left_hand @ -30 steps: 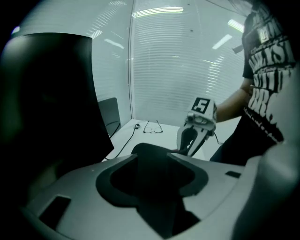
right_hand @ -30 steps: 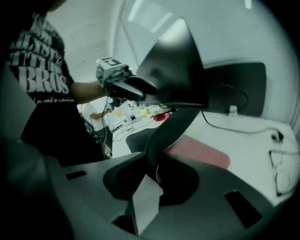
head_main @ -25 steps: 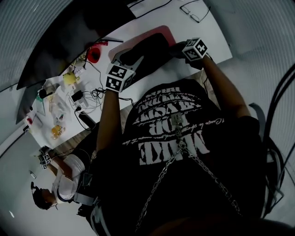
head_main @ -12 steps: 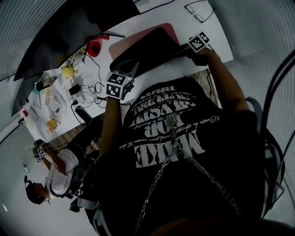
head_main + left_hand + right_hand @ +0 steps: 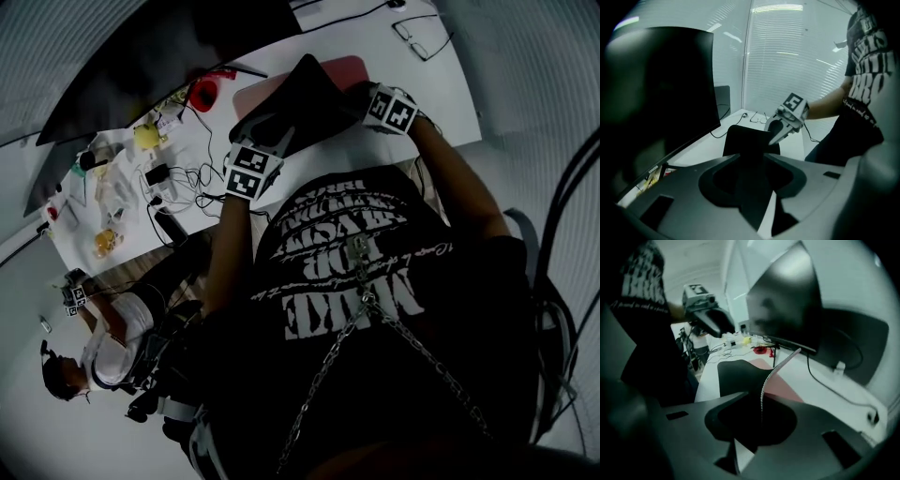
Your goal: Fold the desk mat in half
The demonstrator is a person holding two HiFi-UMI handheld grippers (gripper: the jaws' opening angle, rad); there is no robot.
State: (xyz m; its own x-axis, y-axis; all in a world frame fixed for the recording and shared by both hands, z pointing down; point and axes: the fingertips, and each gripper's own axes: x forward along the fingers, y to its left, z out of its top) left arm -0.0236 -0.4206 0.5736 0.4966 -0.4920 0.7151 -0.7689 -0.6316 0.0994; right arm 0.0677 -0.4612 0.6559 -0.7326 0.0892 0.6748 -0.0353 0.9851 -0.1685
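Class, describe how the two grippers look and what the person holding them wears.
Both the left gripper and right gripper are grey with broad jaws, each carrying a white cube of black square markers. The person wears a black short-sleeved T-shirt with white lettering and a metal chain.

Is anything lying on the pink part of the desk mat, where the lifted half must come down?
Nothing visible lies there. The visible pink part of the desk mat looks bare; the red object and the cables lie beside it on the desk.
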